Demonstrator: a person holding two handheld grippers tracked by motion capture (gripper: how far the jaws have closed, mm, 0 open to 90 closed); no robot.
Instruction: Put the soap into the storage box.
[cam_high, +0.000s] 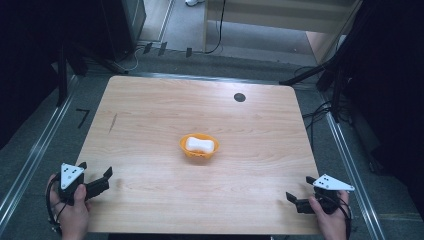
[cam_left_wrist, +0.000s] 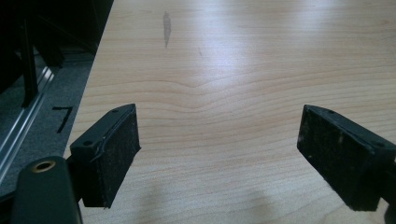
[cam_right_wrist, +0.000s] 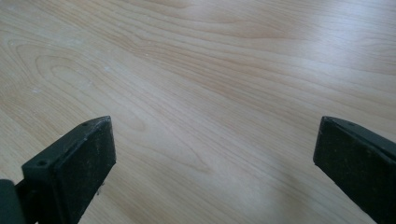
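An orange bowl (cam_high: 199, 148) sits near the middle of the wooden table (cam_high: 150, 110), and a white bone-shaped object (cam_high: 200, 145) lies inside it. At the front left corner a hand holds my left gripper (cam_high: 95, 170), open, with nothing between its jaws. My right gripper (cam_high: 300, 189) is at the front right corner, also open and holding nothing. In the left gripper view the left gripper (cam_left_wrist: 219, 154) has its black pads (cam_left_wrist: 112, 154) spread wide over bare wood. In the right gripper view the right gripper (cam_right_wrist: 215, 163) stands just as wide over bare tabletop (cam_right_wrist: 196, 84).
A round black cable hole (cam_high: 239, 97) lies near the table's far edge. A dark streak (cam_high: 113, 122) marks the wood at the left; the same streak (cam_left_wrist: 166, 28) shows ahead of the left gripper. Metal rails (cam_high: 30, 155) and dark stands flank the table, with cables (cam_high: 320, 112) at the right.
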